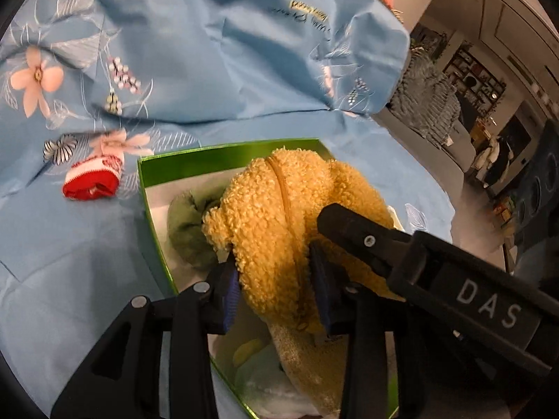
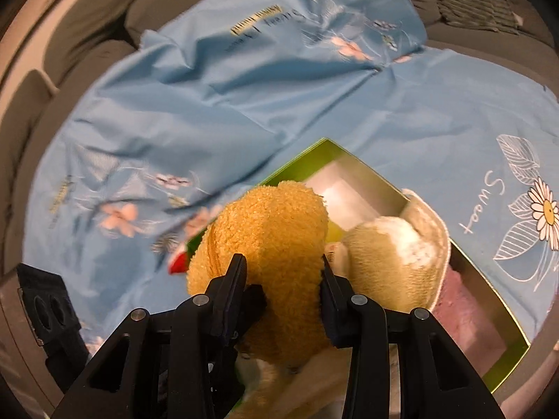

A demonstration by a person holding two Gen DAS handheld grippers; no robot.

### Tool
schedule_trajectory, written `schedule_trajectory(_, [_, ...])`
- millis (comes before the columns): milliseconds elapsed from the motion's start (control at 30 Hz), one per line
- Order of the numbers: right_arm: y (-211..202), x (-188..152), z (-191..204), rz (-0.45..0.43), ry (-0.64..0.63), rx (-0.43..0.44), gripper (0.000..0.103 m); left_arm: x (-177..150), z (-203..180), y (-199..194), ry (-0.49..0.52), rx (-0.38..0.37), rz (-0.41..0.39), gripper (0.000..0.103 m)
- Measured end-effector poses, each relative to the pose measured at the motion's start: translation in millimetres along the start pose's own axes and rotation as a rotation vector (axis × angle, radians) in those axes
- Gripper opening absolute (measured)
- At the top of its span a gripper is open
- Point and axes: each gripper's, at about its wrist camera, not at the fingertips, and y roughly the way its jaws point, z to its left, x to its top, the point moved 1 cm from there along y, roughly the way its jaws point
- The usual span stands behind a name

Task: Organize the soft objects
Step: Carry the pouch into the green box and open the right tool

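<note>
One fluffy yellow-orange plush piece [image 1: 276,223] is clamped from both ends over one green-rimmed open box [image 1: 146,188]: the left gripper [image 1: 276,279] has its jaws closed on one end, and the right gripper [image 2: 283,276] has its jaws closed on the other. Inside the box, one dark green soft item [image 1: 188,227], one tan-and-white plush item [image 2: 391,255] and one mauve folded cloth [image 2: 468,307] can be seen. One red-and-white rolled sock [image 1: 92,179] lies just beside the box on one light blue floral sheet [image 1: 209,70].
</note>
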Motion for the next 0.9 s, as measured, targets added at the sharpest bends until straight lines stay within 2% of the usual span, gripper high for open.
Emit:
schedule_trajectory(233, [9.0, -0.2, -13.4, 0.022, 0.062, -0.007, 0.042, -4.0, 3.0, 8.4, -0.021, 0.021, 0.028, 0.041])
schedule_trajectory(400, [13.3, 1.3, -22.9, 0.028, 0.107, -0.011, 0.042, -6.2, 2.3, 12.3, -0.038, 0.029, 0.018, 0.045])
schedule_trajectory(567, [5.9, 0.4, -21.7, 0.001, 0.115, 0.01, 0.043, -5.8, 7.6, -1.8, -0.078, 0.019, -0.008, 0.057])
schedule_trajectory(700, [-8.7, -1.1, -19.3, -0.046, 0.116, 0.016, 0.075, -2.5, 10.2, -25.8, -0.1, 0.008, -0.037, 0.071])
schedule_trajectory(733, [-14.2, -1.9, -19.2, -0.069, 0.118, 0.009, 0.075, -2.7, 9.3, -31.6, -0.092, 0.018, -0.053, 0.075])
schedule_trajectory(900, [-29.3, -4.0, -16.0, -0.131, 0.12, 0.014, 0.077, -10.0, 13.3, -62.0, -0.071, 0.064, -0.098, 0.08])
